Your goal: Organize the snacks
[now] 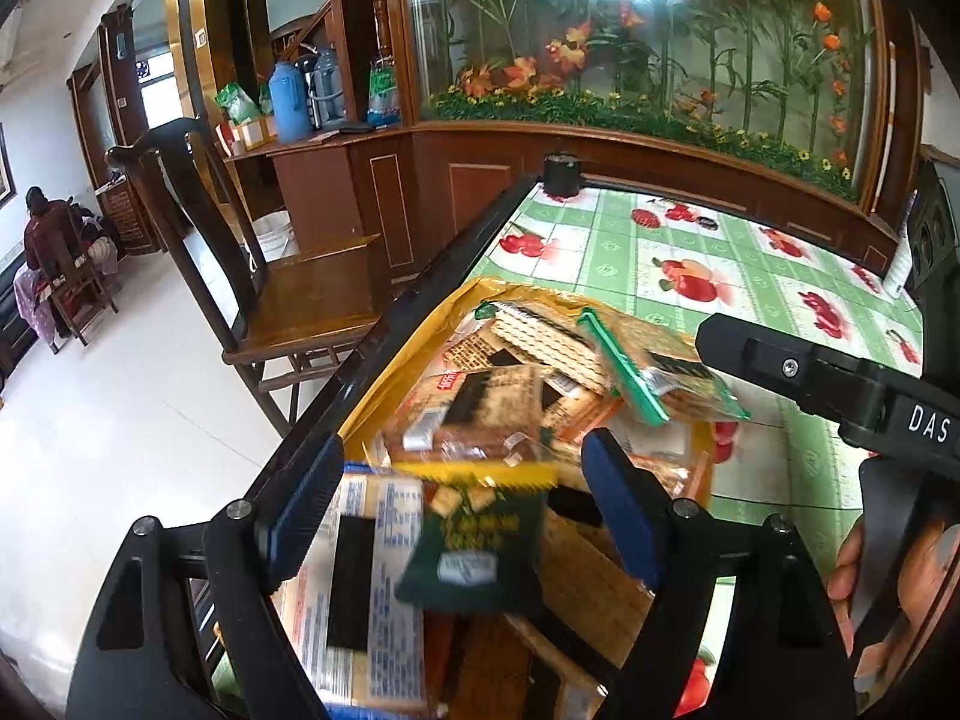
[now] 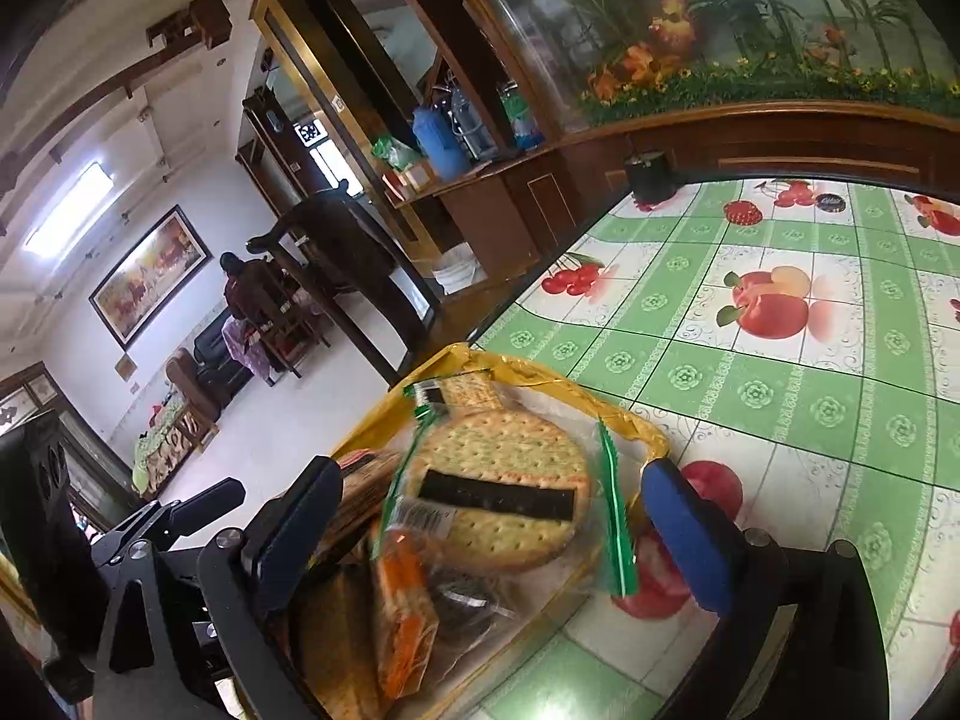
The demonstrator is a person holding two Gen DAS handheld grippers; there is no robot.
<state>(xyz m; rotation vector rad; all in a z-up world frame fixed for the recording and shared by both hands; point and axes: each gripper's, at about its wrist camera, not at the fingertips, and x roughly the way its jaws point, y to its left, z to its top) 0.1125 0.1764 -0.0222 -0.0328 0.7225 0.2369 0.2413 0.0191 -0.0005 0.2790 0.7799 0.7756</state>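
Observation:
A yellow tray at the table's left edge holds several wrapped cracker and biscuit packs. My left gripper is open above the tray; a dark green snack pack is blurred between its blue pads, touching neither. My right gripper is open over the tray, straddling a round cracker pack with a seaweed strip. An orange sandwich-cracker pack lies below it. The right gripper also shows in the left wrist view.
The table has a green fruit-print cloth. A black cup stands at its far corner. A wooden chair stands left of the table. A glass flower cabinet lies behind. A seated person is far left.

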